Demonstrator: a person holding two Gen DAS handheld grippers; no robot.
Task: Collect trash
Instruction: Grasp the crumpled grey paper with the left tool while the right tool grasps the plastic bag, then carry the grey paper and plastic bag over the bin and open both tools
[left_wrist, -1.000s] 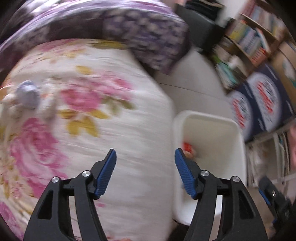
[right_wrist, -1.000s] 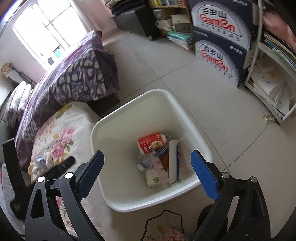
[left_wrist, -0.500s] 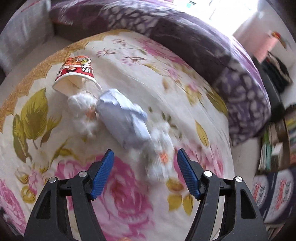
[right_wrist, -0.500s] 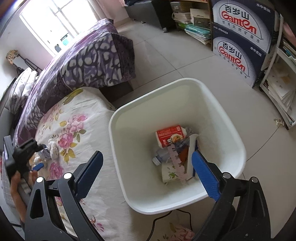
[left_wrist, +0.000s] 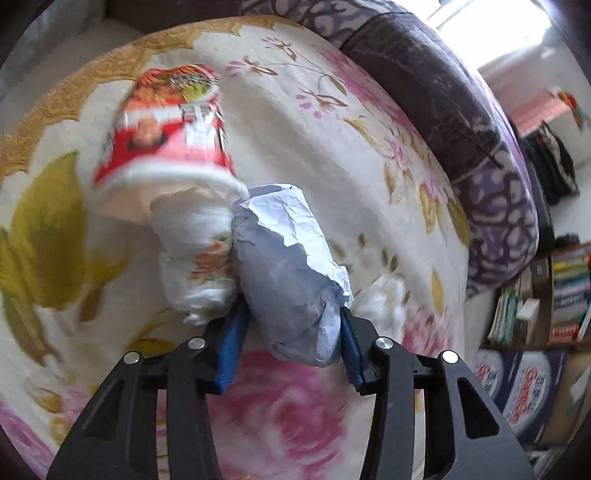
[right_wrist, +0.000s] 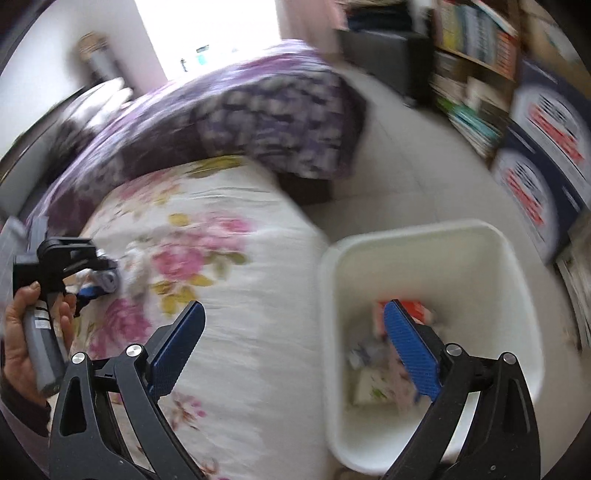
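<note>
Crumpled grey-white paper wad (left_wrist: 291, 273) sits between your closing left hand-held gripper (left_wrist: 291, 343), white tissue (left_wrist: 195, 258) and a red cup (left_wrist: 166, 140) crowding it on the bed (left_wrist: 369, 155). Your right hand-held gripper (right_wrist: 291, 350) hangs wide open, empty, at the bed's edge by the white bin (right_wrist: 517, 295).

Floral bed (left_wrist: 369, 155) bears crumpled paper (left_wrist: 291, 273), noodle cup (left_wrist: 166, 136).

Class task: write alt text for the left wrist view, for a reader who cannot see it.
The left gripper is closing on a crumpled ball of bluish-white paper lying on a floral bedspread. Crumpled white tissue and a tipped red instant-noodle cup lie just left of the paper; a purple patterned quilt lies behind.
</note>
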